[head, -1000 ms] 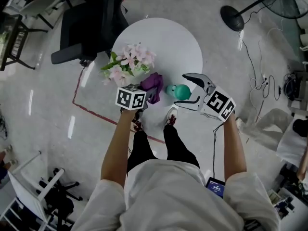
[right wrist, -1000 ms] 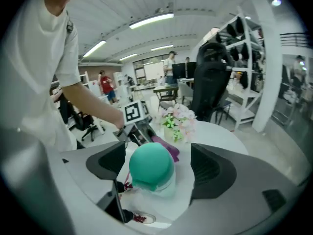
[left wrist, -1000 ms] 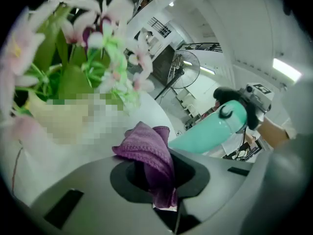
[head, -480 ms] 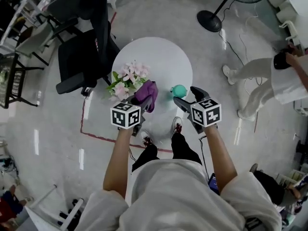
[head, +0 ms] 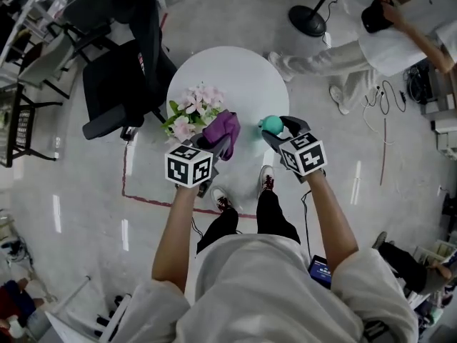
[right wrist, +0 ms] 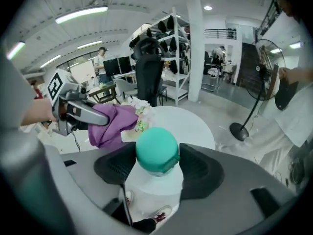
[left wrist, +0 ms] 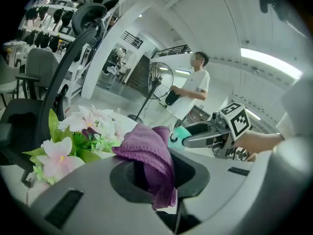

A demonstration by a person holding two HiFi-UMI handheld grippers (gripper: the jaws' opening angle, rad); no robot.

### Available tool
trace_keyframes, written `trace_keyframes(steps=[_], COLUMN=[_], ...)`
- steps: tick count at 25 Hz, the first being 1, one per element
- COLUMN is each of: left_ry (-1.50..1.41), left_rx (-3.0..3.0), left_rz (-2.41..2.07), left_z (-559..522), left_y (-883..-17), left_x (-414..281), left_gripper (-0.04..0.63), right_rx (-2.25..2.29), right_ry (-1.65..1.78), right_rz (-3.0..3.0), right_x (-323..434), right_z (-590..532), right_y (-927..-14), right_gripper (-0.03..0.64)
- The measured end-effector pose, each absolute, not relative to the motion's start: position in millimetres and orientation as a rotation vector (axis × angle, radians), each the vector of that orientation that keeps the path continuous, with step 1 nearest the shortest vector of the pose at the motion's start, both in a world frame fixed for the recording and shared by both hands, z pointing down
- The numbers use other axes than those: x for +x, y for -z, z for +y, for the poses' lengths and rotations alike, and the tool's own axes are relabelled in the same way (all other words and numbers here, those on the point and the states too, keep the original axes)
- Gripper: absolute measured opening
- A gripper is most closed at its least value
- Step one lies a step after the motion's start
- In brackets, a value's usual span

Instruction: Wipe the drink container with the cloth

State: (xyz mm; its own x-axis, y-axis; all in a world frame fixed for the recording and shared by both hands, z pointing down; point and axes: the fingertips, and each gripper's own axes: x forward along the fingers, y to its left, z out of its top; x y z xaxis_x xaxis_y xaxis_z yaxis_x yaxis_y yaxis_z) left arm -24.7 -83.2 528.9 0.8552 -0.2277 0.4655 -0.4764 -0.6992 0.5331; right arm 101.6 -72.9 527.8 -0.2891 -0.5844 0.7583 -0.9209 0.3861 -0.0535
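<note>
Fingers (left wrist: pixel 83 195) of left gripper (left wrist: pixel 156 174) pinch purple cloth (left wrist: pixel 146 146); flowers (left wrist: pixel 93 126) near.

Ceiling strip lights (right wrist: pixel 80 13) flood the room evenly, and their glare streaks the glossy floor (head: pixel 86 191) in the head view. The white worktop (head: pixel 243 70) gleams, its shadows soft. Both gripper views bow sharply, darken at the corners and blur nearest the lens.

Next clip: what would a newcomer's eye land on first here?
The purple cloth clamped in the left gripper, held beside the pink flowers on the round white table. Across from it, the right gripper, whose jaws have just been closing, has its pads against a teal bottle.
</note>
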Motion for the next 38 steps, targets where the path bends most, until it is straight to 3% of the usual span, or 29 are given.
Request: trace_keyframes(steps=[22, 32, 38], left_ry=[-0.291, -0.162, -0.37], left_rx=[2.281, 1.984, 1.982], left_rz=[-0.553, -0.48, -0.471], left_z=[-91, -123, -127], left_y=[-505, -547, -609], left_x=[22, 69, 70], left_gripper=[0.075, 0.074, 0.074], right_rx=[-0.188, -0.367, -0.41], right_ry=[-0.042, 0.15, 0.127], right_rz=[-2.168, -2.13, -2.157], right_x=[92, 88, 81], right_z=[-62, -66, -63], right_y=[-526, -538, -544], right_gripper=[0.284, 0.296, 0.305])
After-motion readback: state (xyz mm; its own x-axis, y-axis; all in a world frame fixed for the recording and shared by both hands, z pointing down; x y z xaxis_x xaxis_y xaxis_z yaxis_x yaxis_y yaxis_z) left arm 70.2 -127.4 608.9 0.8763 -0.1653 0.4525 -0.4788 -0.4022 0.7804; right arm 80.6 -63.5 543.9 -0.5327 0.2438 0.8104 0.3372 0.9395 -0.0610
